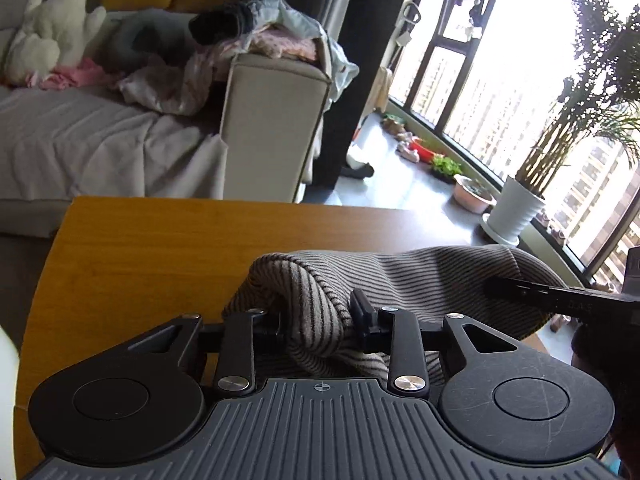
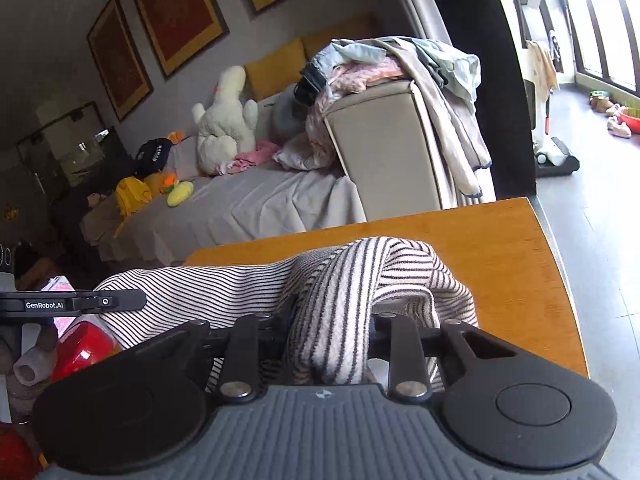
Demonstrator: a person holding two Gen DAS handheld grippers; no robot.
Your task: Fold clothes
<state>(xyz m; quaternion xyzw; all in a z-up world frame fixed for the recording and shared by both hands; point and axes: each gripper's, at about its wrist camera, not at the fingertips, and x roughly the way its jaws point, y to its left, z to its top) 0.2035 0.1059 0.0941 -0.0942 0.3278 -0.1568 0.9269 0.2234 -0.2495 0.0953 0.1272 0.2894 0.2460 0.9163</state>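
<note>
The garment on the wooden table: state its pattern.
The garment has thin dark stripes on a pale ground, clearest in the right wrist view.

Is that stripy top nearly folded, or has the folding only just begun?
Only just begun, I'd say. Nothing looks folded yet: the grey striped knit garment is bunched over the orange wooden table. In hand: the left claw and right claw each pinch a bunch of it. Left: folding it, and possibly the heap of loose clothes on the beige sofa arm.
</note>
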